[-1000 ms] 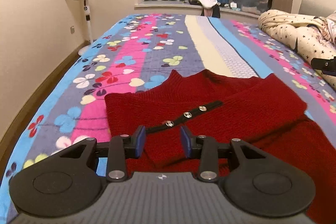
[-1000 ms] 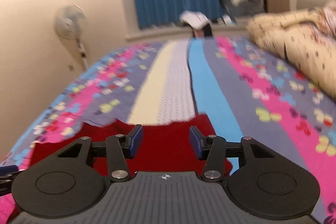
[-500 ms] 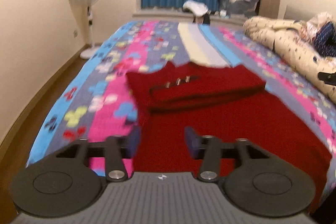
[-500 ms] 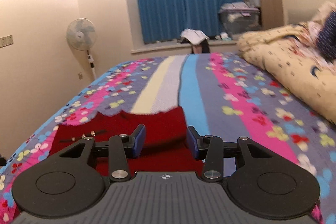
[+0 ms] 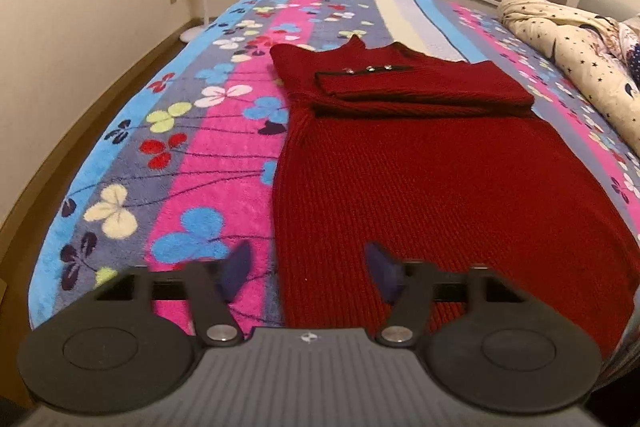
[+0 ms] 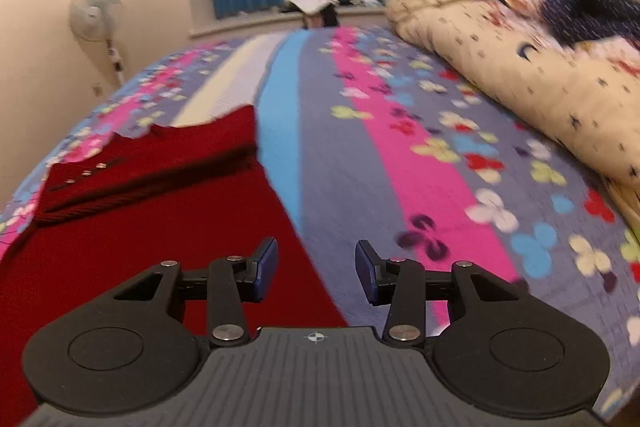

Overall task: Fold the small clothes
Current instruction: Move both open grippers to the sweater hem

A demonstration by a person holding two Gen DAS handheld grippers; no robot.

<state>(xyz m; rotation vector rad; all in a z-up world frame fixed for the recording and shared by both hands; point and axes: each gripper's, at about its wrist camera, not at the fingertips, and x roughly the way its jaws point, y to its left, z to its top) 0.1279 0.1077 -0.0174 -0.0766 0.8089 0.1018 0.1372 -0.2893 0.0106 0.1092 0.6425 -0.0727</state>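
Left wrist view: dark red knitted sweater (image 5: pixel 432 163) lies flat on the striped floral bedspread (image 5: pixel 192 155), sleeves folded across the chest. Left gripper (image 5: pixel 306 267) spread wide, holding nothing — above the hem.

Right wrist view: right gripper (image 6: pixel 316 269) likewise wide, empty — over the sweater's right edge.

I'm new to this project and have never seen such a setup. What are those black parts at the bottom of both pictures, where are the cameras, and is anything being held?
Each picture comes from a fisheye camera on a hand-held claw, looking forward along its two fingers. One shows the left claw, the other the right claw; a person carries one in each hand. Both are open and hold nothing. On the flowered bedspread lies a red knitted sweater, its sleeves folded across the chest. A cream quilt is bunched at the bed's right side.
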